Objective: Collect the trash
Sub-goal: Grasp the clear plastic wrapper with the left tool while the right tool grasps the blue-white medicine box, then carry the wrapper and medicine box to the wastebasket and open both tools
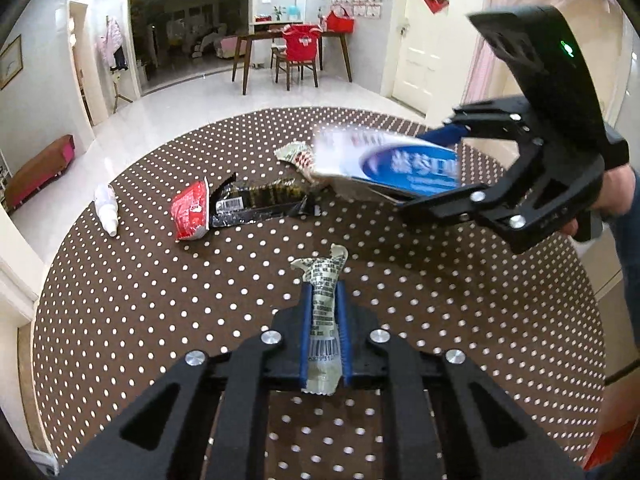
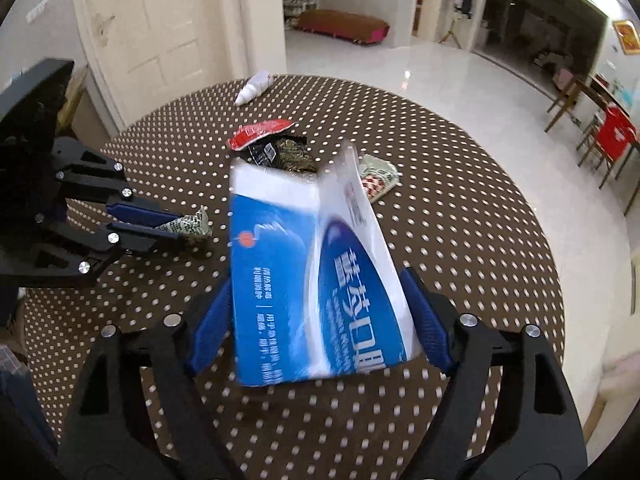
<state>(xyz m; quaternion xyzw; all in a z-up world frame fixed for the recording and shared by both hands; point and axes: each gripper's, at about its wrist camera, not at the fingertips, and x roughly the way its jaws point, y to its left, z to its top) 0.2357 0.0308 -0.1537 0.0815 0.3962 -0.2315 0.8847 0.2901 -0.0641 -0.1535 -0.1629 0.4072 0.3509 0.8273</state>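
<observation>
Trash lies scattered over a round table (image 1: 160,320) covered in a brown cloth with white dots. The left gripper (image 1: 325,280) has its blue fingers (image 1: 306,320) pinched tight on a crumpled pale-green wrapper (image 1: 326,300) with a barcode, whose twisted end pokes out past the fingertips; in the right wrist view that wrapper (image 2: 192,224) sits low over the cloth toward the table's left side.

The right gripper (image 2: 320,300) has a blue-and-white box (image 2: 316,280) between its widely spread blue fingers (image 2: 424,316). The box is blurred and tilted, with its top flap standing open; both pads look to be against its sides, though the blur makes the contact hard to confirm. In the left wrist view the box (image 1: 392,160) is up off the cloth, over the table's right side, and a person's hand (image 1: 612,196) grips the handle.

Near the table's middle lie a red packet (image 1: 190,210) and, touching it, a black foil wrapper (image 1: 260,202) with a white barcode label. Just beyond, partly hidden behind the box, is a small checked green-and-red packet (image 1: 296,156). A small white bottle (image 1: 107,204) lies on its side near the far left edge, well apart from the rest.
</observation>
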